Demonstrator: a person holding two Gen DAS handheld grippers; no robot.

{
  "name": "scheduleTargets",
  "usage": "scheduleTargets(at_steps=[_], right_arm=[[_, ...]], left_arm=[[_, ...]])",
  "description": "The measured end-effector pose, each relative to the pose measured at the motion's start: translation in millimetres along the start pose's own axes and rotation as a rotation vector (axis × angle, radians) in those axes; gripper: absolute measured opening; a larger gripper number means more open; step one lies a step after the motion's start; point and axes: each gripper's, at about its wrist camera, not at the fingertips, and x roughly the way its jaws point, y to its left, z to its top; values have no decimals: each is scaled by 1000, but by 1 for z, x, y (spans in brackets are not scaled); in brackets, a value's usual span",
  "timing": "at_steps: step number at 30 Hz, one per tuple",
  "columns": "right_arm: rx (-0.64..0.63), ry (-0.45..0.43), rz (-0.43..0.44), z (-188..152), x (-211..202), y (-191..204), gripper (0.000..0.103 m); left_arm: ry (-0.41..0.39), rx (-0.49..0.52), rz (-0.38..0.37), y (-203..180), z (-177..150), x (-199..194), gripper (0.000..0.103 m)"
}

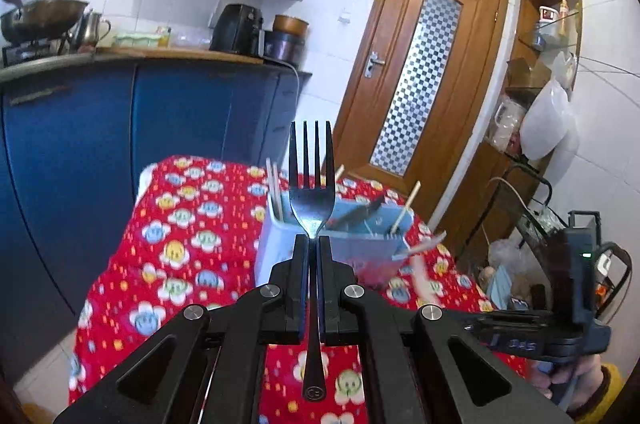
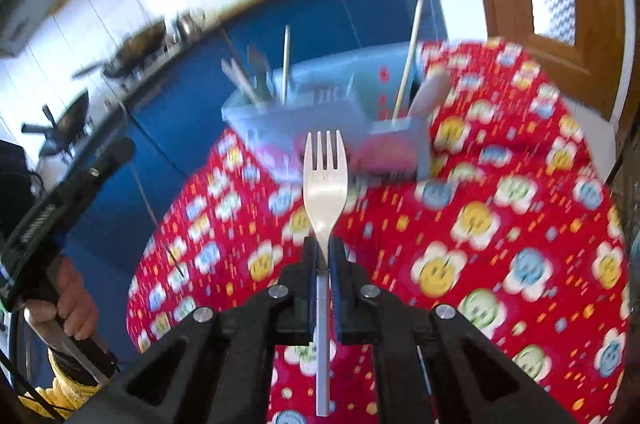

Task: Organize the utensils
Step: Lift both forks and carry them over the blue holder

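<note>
Here the left gripper (image 1: 313,244) clamps a dark metal fork (image 1: 311,192) by its neck, tines up, while the right gripper (image 2: 324,248) pinches a pale fork (image 2: 325,184) likewise; both are held above the flowered red tablecloth (image 2: 500,224), near the blue utensil caddy (image 2: 320,112).

A wooden door (image 1: 416,64) is standing shut beyond the flowered red tablecloth (image 1: 180,244). A wok (image 1: 40,16) is sitting above blue cabinets (image 1: 140,120).

A home kitchen: blue cabinets (image 1: 180,112); wok (image 1: 44,14) on a stove; floral-clothed table (image 1: 192,236).
</note>
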Motion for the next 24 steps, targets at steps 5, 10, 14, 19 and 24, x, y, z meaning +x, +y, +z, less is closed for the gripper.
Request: scheduleTargets(at_steps=[5,10,14,19,24], right_arm=[[27,-149,37,24,-19,-10,8],[20,-245,28,44,-22,-13,8],[-4,-310,-3,60,-19,-12,8],[-21,-379,-5,74,-11,-13,8],[-62,-474,-27,86,2,-10,8]], left_arm=[[-20,7,28,-3,23,16,3],[-59,9,50,-6,49,30,3],[-107,22,66,-11,69,39,3],[-159,28,102,-16,88,56,3],[-178,32,105,-15,88,77,3]])
